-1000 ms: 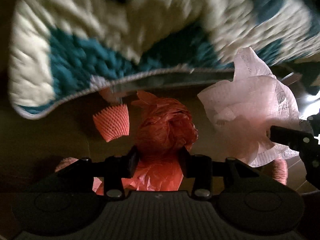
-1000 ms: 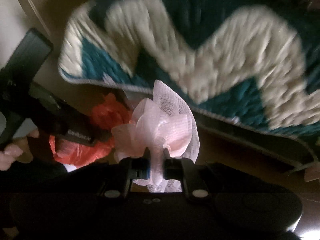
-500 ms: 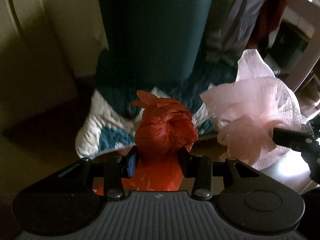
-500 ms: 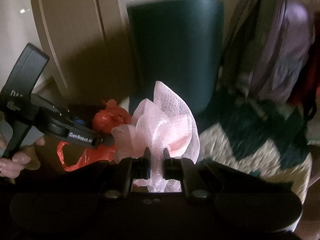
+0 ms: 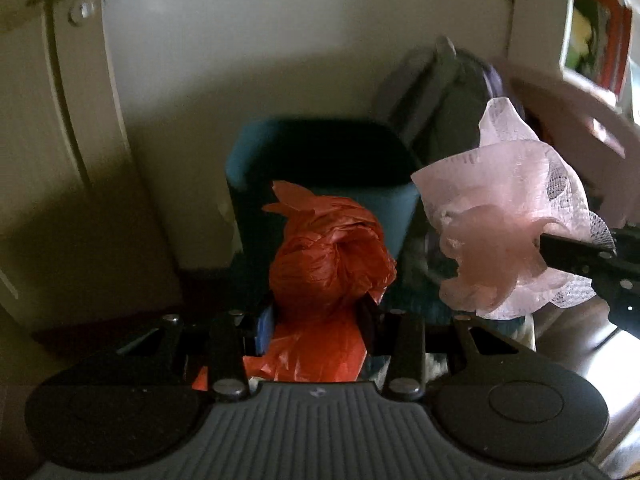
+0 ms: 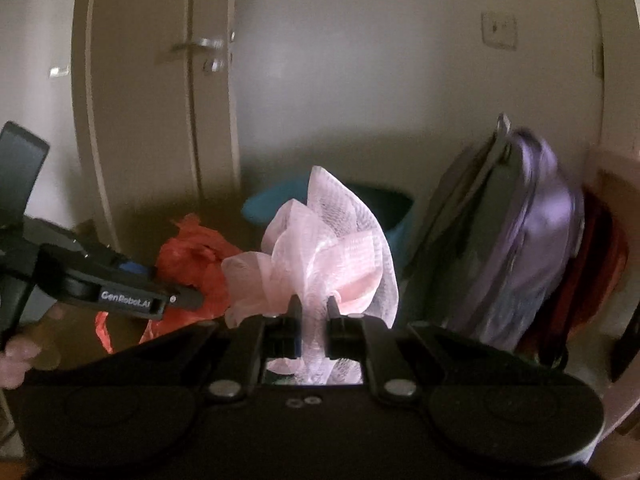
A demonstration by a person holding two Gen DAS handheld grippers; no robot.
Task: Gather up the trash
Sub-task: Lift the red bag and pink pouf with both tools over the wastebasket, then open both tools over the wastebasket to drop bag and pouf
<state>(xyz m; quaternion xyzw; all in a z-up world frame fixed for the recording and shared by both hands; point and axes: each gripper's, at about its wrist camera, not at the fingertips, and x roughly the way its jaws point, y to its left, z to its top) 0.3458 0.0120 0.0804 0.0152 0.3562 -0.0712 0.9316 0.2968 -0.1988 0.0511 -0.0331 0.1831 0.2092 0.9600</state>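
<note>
My left gripper (image 5: 318, 312) is shut on a crumpled red plastic bag (image 5: 328, 264), held up in front of a teal waste bin (image 5: 320, 184) that stands against the wall. My right gripper (image 6: 313, 308) is shut on a pale pink mesh net (image 6: 320, 256). The net also shows at the right of the left wrist view (image 5: 508, 232). The right wrist view shows the red bag (image 6: 192, 264) and the left gripper at the left, and the bin (image 6: 272, 204) behind the net.
A purple backpack (image 6: 516, 248) leans against the wall right of the bin, with something red (image 6: 592, 264) behind it. A door with a metal handle (image 6: 200, 46) is at the left. A shelf (image 5: 592, 36) is at the upper right.
Both grippers have risen and tilted up from the teal-and-white rug. The view now reaches the bin's open top, the wall and the door. Both still hold their loads.
</note>
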